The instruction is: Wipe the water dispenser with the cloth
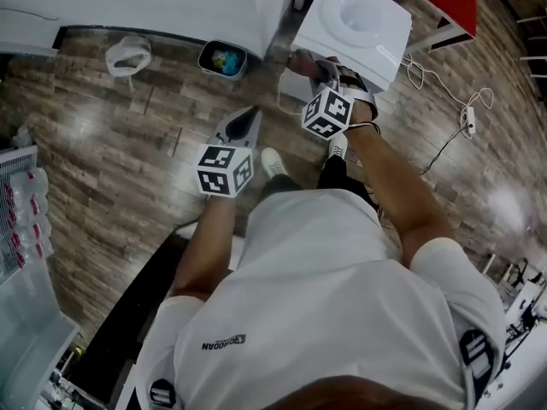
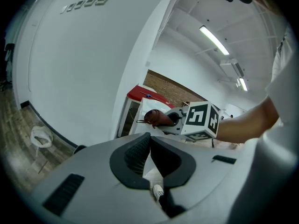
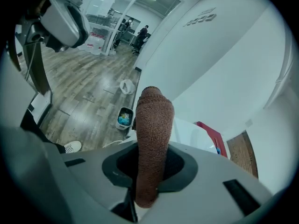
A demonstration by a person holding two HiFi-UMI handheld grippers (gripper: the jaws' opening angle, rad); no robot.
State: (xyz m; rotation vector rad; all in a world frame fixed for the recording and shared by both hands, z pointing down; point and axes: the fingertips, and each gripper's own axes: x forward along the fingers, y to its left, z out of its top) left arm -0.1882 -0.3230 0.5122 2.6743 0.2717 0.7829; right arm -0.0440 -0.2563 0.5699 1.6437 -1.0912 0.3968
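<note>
Head view first: right gripper holding the cloth at the near side of the water dispenser, contact hard to confirm; left gripper well apart, over the floor. Left gripper view: jaws pressed together on nothing. Right gripper view: clamped on the brown cloth, so probably mid-approach; next, press against the dispenser and stroke.

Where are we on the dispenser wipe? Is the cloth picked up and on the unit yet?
Done: the brown cloth is clamped in the right gripper's jaws. In hand: the cloth is at the front edge of the white water dispenser, but contact can't be confirmed. Left: the wiping itself, since no wiped patch shows. The left gripper has its jaws together on nothing, away from the dispenser.
</note>
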